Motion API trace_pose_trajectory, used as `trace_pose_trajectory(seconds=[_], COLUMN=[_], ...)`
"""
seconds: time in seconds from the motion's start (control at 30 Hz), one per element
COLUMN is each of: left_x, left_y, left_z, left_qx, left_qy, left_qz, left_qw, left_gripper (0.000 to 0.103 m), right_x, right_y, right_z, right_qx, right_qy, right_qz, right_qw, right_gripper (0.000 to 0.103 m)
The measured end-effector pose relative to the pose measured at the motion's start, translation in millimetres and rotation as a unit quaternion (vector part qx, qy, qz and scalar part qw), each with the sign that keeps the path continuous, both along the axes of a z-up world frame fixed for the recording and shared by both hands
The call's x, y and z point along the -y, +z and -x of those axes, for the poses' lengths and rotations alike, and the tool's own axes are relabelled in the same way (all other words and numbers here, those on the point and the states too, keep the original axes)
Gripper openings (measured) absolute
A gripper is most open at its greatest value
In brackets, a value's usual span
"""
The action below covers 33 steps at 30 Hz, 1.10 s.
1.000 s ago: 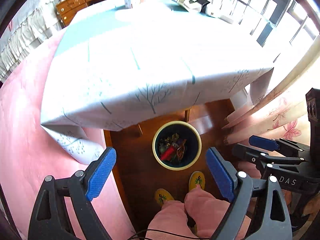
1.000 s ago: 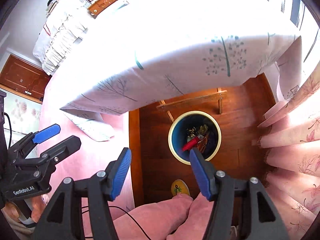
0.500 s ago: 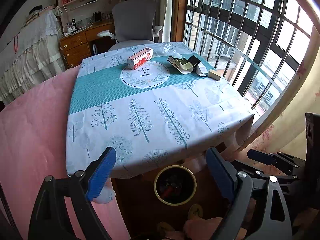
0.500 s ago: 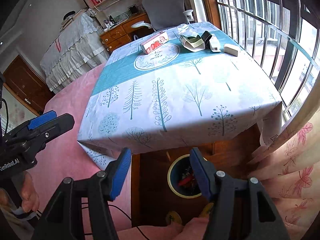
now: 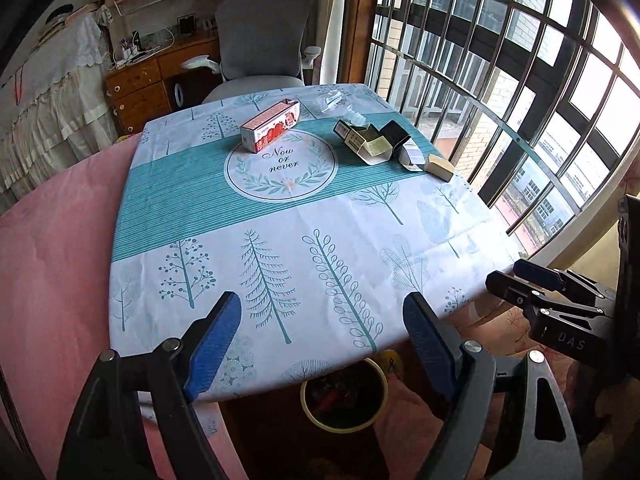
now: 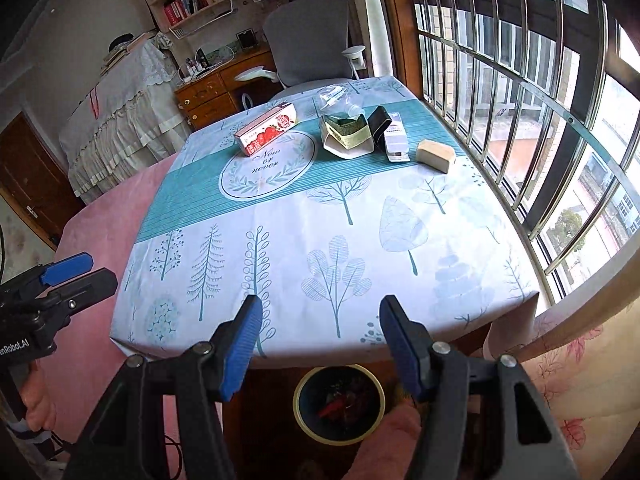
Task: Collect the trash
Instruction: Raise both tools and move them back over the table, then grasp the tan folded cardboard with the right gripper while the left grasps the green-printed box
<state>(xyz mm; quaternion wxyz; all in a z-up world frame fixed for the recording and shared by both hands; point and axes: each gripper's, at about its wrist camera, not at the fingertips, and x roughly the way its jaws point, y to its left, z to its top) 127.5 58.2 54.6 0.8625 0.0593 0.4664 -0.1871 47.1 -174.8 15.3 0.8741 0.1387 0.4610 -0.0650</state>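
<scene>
Trash lies at the far side of the table: a red and white carton (image 5: 271, 125) (image 6: 267, 129), a green and cream opened box (image 5: 365, 142) (image 6: 347, 134), a black and white box (image 5: 404, 144) (image 6: 390, 136), a tan block (image 5: 439, 167) (image 6: 436, 155) and a clear plastic wrapper (image 5: 335, 104) (image 6: 335, 98). A round bin (image 5: 344, 398) (image 6: 338, 403) with trash inside stands on the floor under the near table edge. My left gripper (image 5: 322, 332) and right gripper (image 6: 320, 330) are both open and empty, held above the near edge.
The table (image 5: 280, 240) has a white and teal tree-print cloth. A barred window (image 5: 500, 92) runs along the right. A grey office chair (image 5: 260, 40) and a wooden desk (image 5: 152, 76) stand behind. A pink bedspread (image 5: 52, 240) lies left.
Both grippers have tilted up from looking down at the bin to looking across the table top. The trash on the table has come into clear view. Both stay open.
</scene>
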Motion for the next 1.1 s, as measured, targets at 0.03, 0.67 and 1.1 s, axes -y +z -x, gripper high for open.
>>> trace_pose_trajectory(seconds=[0.03, 0.67, 1.1], left_x=[5, 143, 165], left_y=[-2, -73, -104], left_z=[-11, -223, -274], left_qx=[0.001, -0.089, -0.13], left_qy=[0.006, 0.106, 0.129], left_qz=[-0.004, -0.015, 0.004], left_qw=[1.0, 0.9903, 0.9831], left_gripper=[0.082, 0.082, 0.082], right_x=[10, 191, 197], right_y=[-3, -100, -114], right_z=[-9, -168, -196], right_qx=[0.0, -0.03, 0.0], right_qy=[0.0, 0.097, 0.179], right_qz=[0.004, 0.048, 0.068], right_qw=[1.0, 0.994, 0.982], right_gripper=[0.061, 0.061, 0.063])
